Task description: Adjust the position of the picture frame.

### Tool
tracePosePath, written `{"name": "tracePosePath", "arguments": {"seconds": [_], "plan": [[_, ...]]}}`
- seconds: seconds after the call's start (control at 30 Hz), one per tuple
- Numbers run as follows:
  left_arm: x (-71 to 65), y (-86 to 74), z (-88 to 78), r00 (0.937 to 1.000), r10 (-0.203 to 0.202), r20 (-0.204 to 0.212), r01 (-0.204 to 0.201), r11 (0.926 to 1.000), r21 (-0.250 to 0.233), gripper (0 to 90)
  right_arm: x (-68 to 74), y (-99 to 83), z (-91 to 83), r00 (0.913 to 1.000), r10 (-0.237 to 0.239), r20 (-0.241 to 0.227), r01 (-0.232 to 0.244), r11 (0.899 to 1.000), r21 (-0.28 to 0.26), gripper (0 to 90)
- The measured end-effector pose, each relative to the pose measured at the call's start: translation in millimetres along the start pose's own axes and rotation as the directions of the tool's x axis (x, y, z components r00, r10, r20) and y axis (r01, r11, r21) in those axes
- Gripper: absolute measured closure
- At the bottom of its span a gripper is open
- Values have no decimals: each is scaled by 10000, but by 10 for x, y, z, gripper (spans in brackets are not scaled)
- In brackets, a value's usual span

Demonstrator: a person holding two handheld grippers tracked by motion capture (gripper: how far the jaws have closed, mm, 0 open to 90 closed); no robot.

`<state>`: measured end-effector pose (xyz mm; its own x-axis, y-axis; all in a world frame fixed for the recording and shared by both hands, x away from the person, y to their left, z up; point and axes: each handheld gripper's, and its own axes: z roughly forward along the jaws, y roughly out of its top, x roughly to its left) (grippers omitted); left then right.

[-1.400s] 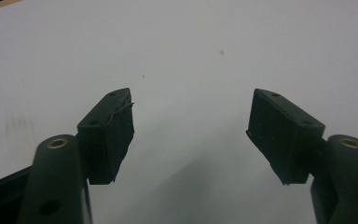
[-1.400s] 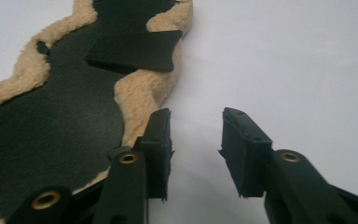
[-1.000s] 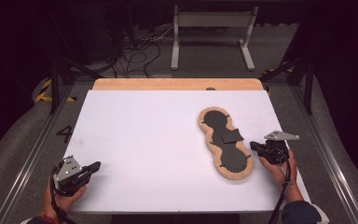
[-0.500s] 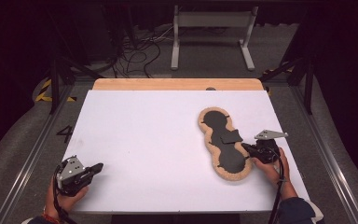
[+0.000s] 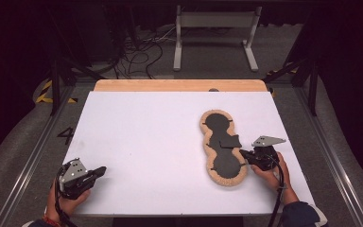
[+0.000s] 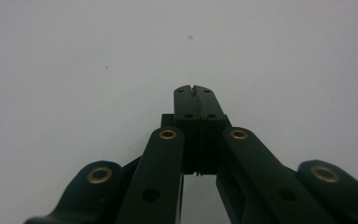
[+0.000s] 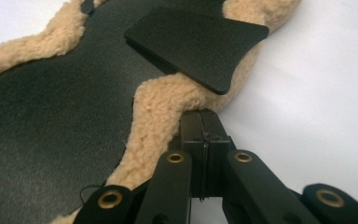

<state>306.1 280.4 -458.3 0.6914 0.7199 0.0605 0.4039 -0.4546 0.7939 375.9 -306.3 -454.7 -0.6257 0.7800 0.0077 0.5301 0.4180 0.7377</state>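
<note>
A peanut-shaped pad (image 5: 223, 144) with a black face and a tan fleece border lies on the white table (image 5: 151, 142), right of centre. A flat black patch (image 5: 229, 141) rests across its narrow waist. My right gripper (image 5: 242, 154) is shut, its tips touching the fleece edge at the pad's right side. In the right gripper view the closed tips (image 7: 201, 115) sit against the fleece border (image 7: 161, 114), just below the black patch (image 7: 198, 44). My left gripper (image 5: 100, 170) rests shut at the table's near left; the left gripper view has its tips (image 6: 195, 89) together above bare white surface.
A wooden strip (image 5: 179, 85) runs along the table's far edge. Metal rails (image 5: 328, 142) flank both sides. Behind the table stand a white frame (image 5: 215, 28) and loose cables (image 5: 142, 47) on the floor.
My right gripper has slid leftward until its tips meet the pad's fleece edge. The left gripper has stayed almost in place.
</note>
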Motion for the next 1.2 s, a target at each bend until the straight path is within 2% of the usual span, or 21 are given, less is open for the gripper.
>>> {"name": "tracePosePath", "arguments": {"seconds": [0.2, 0.63, 0.8, 1.03, 1.2], "plan": [[-14, 2, 2, 10000, -45, -3, 45, 10000, 19, 898, 93, -3, 11, 9993, -81, -359, 80, 10000, -12, 900], [-21, 6, 6, 9999, 93, 85, -93, 10000, 9, 894, 220, 17, 26, 9968, -418, -683, 426, 9990, 102, 900], [-22, 5, 1, 9999, 51, 88, -51, 10000, -37, 889, 288, 22, 21, 9939, -732, -831, 749, 9970, 180, 900], [-23, 7, 5, 9999, 62, 101, -62, 10000, 1, 890, 339, 26, 15, 9900, -924, -1064, 954, 9952, 236, 900], [-18, 4, -9, 9997, -77, 211, 82, 9997, -211, 874, 368, 38, 17, 9861, -1093, -1251, 1135, 9932, 271, 900]]}}
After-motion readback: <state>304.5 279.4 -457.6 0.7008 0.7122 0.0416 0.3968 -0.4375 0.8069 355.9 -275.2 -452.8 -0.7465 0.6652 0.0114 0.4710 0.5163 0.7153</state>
